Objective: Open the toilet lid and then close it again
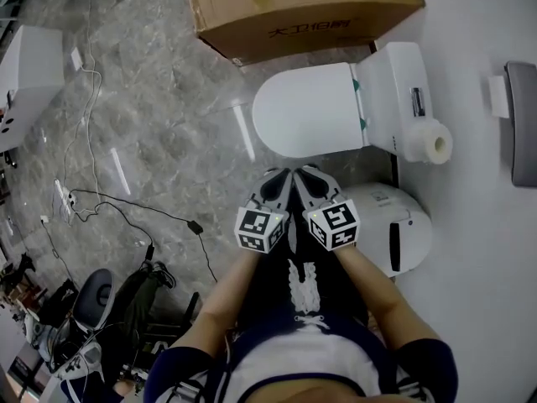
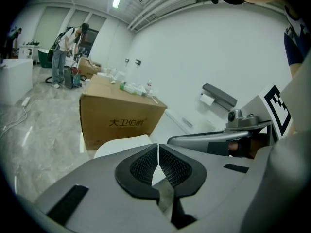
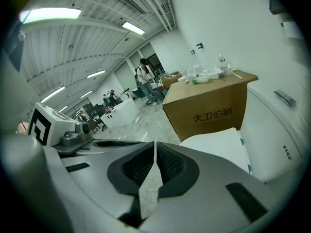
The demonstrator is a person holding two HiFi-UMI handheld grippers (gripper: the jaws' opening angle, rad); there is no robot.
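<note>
Head view tally:
- toilet (image 1: 310, 109): 1, upper centre
- toilet lid (image 1: 302, 112): 1
- cardboard box (image 1: 294, 2): 1, top edge
- paper roll (image 1: 435, 145): 1, right of centre
- white rounded container (image 1: 394, 225): 1, below the roll
- grey wall unit (image 1: 522, 124): 1, right edge
- grippers: 2, the left gripper (image 1: 281, 176) and the right gripper (image 1: 306, 175), mid-frame
- marker cubes: 2, one per gripper

Left gripper view:
- standing person (image 2: 63, 52): 1, upper left

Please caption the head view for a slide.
Left tongs and right tongs, shut, side by side before the closed toilet lid.
</note>
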